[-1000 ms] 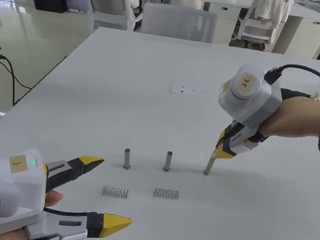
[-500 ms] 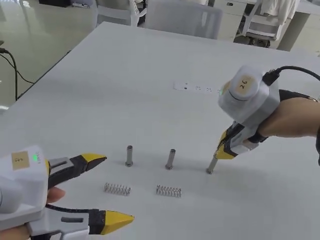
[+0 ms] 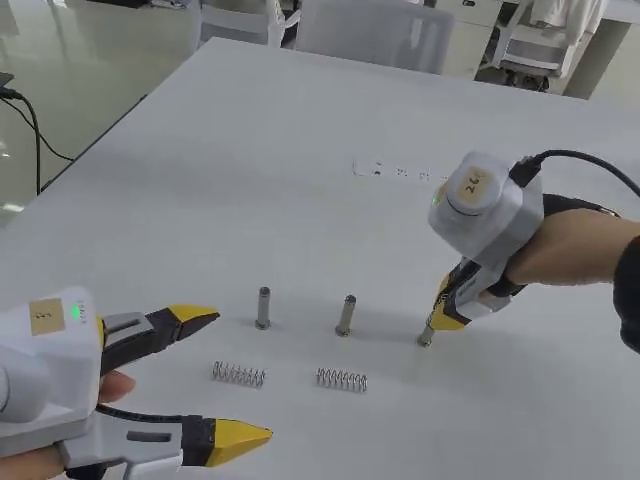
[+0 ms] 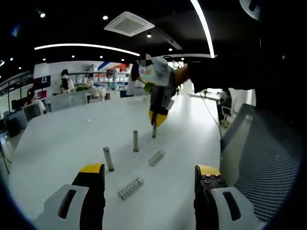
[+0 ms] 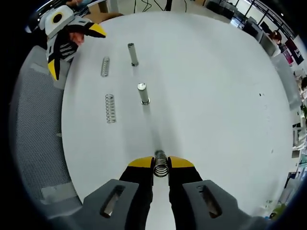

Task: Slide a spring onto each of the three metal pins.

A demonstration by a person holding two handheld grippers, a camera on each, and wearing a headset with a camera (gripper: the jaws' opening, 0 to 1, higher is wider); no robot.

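White and broad, the surface (image 3: 300,180) is seen stretching away toward chairs (image 3: 370,35) at its far edge, with a flat power strip (image 3: 400,172) lying on it well beyond the work. Three metal pins are stood upright in a row – the left pin (image 3: 264,307), the middle pin (image 3: 347,314) and the right pin (image 3: 426,337). Just in front of the first two, toward the person, two springs are laid flat on their sides: the left loose spring (image 3: 238,375) and the right loose spring (image 3: 341,380), each apart from its pin. The right gripper (image 3: 447,310) is held tilted down over the right pin, and in the right gripper view its yellow-tipped jaws are seen clamped on the held spring (image 5: 161,163), whose open coil end faces the camera. The base of the right pin is seen directly under the tips; whether the held spring is already around that pin cannot be told. The left gripper (image 4: 149,170) is held low at the near edge of the surface, its jaws spread wide with nothing between them – the left loose spring lies just ahead of its tips, untouched.
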